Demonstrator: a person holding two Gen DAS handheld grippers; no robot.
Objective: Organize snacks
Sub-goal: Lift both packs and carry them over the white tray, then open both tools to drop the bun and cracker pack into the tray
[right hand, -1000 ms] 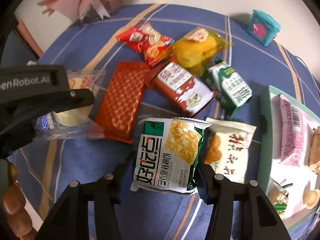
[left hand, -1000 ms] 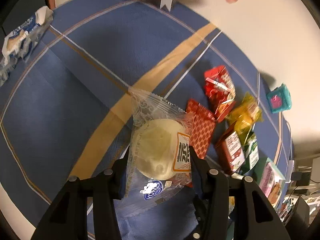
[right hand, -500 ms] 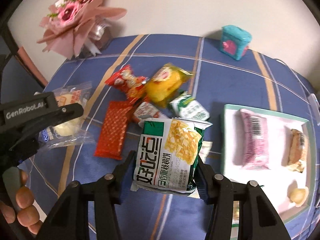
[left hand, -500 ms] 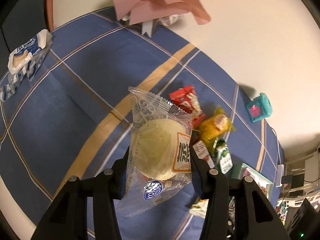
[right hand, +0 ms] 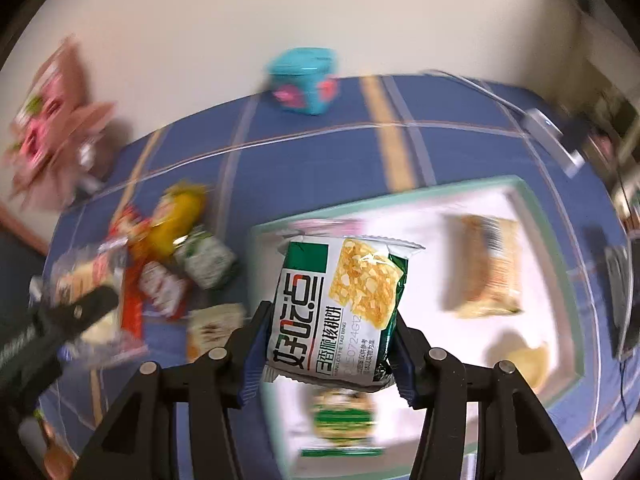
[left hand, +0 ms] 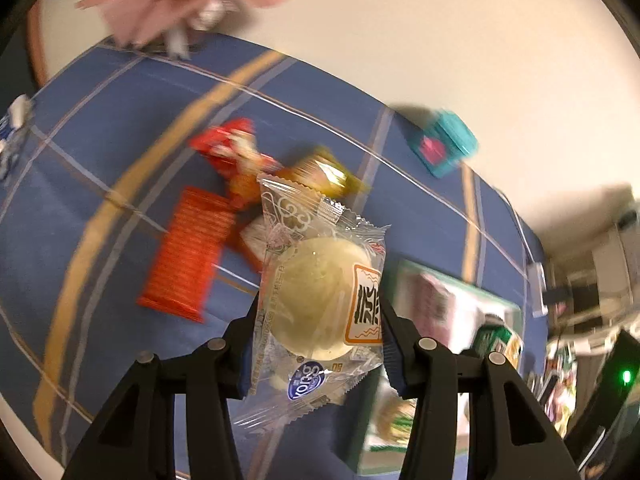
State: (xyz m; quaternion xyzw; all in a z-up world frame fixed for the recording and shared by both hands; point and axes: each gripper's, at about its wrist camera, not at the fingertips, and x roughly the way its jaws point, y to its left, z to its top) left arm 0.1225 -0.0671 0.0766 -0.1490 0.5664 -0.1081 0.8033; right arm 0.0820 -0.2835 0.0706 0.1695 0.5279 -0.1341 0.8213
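Blue tablecloth (right hand: 460, 152) carries the tray (right hand: 532, 204). My right gripper (right hand: 328, 344) pinches the green walnut-cake packet (right hand: 340, 312) above the tray; my left gripper (left hand: 318, 320) pinches the clear-wrapped pastry (left hand: 320, 296) above the loose snacks.
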